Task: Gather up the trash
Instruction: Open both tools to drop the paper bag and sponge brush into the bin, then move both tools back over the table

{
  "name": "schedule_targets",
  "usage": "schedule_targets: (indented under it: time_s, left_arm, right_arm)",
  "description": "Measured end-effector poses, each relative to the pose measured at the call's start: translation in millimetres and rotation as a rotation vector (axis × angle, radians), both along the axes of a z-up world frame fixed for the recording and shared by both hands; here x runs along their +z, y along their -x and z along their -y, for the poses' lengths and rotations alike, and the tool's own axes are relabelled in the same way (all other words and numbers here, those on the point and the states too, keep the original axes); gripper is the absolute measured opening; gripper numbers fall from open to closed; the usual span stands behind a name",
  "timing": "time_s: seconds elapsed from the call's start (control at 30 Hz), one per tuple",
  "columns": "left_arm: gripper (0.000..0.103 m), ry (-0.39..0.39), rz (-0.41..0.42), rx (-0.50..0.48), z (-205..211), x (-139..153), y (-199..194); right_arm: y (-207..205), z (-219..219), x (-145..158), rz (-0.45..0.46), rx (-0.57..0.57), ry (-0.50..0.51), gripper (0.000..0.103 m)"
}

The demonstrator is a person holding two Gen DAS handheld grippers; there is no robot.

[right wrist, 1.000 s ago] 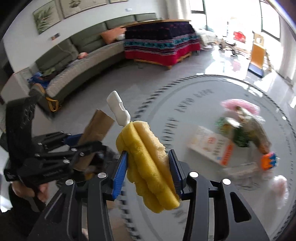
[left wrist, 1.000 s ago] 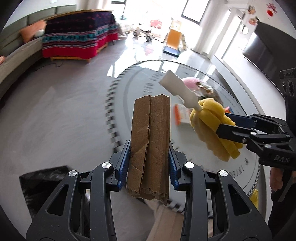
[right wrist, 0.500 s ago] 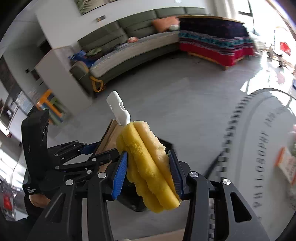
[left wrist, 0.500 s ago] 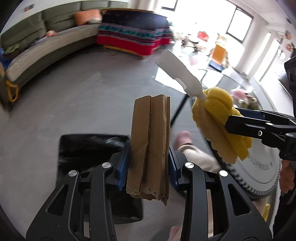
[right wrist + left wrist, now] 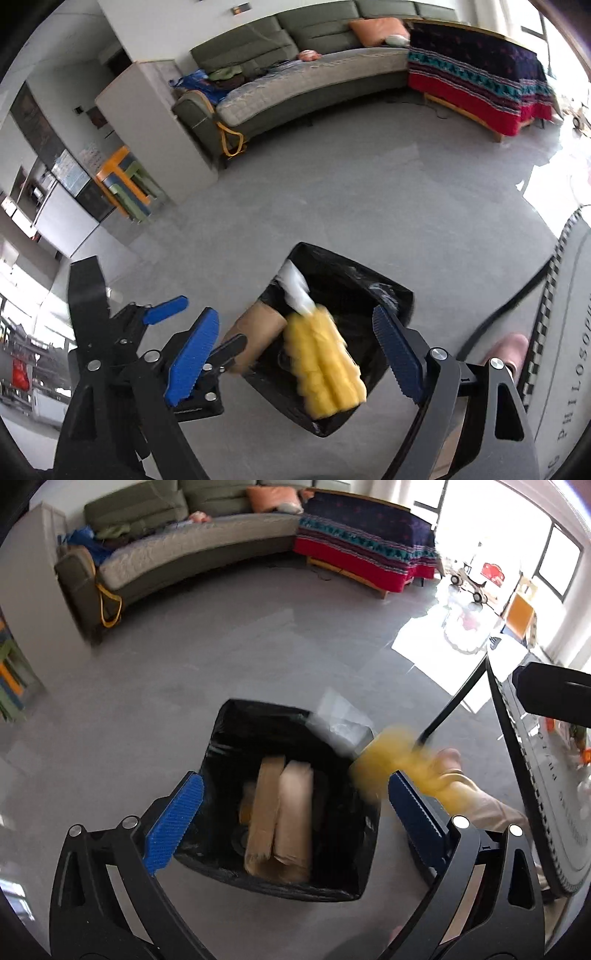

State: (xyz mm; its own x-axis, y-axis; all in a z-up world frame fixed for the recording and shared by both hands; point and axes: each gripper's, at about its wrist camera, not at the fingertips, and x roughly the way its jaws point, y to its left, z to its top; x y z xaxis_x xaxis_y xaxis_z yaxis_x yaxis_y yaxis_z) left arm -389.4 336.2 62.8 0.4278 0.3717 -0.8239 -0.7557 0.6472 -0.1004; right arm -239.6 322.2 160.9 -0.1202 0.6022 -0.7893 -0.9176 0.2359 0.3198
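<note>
as both hand-held grippers, left and right, have just sprung apart, cardboard lies in the black bin, yellow sponge brush dropping in; desk litter remains.

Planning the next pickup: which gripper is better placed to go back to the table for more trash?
Probably right: the right gripper is open beside the table; the left gripper, also open, hangs over the bin.

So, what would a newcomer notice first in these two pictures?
The blurred yellow sponge with a white handle falls between the open right gripper pads, above the black-lined trash bin on the grey floor. Inside the bin lies folded brown cardboard, below the wide-open left gripper.
</note>
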Motion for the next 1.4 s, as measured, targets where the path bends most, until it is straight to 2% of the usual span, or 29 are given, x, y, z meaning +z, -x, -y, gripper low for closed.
schedule_targets:
  time_s: [0.1,0.3,0.57,0.93,1.27,1.4]
  left_arm:
    - [0.097,0.036,0.010,0.022,-6.0,-3.2,4.3]
    - [0.097,0.033,0.009,0.016,-4.0,-1.4,6.6]
    - [0.097,0.028,0.000,-0.026,9.4,3.2,-11.3]
    - [0.097,0.029,0.015,-0.175,43.9,15.8,-72.2]
    - [0.097,0.041,0.030,-0.360,88.8,23.5,-149.3]
    - [0.097,0.035,0.027,-0.473,113.3,25.7,-192.1]
  right_arm:
    - [3.3,0.7,-0.6,0.009,0.016,0.005,0.085]
    - [-5.0,9.0,-3.6,0.006,-0.002,0.013,0.085]
    - [-24.0,23.6,-6.2,-0.024,-0.041,0.006,0.085]
    - [-74.5,72.0,-0.4,-0.035,-0.158,-0.016,0.085]
    - [-136.5,160.2,0.7,0.013,-0.381,0.022,0.085]
    - [-168.1,201.1,-1.4,0.015,-0.501,0.046,0.085]
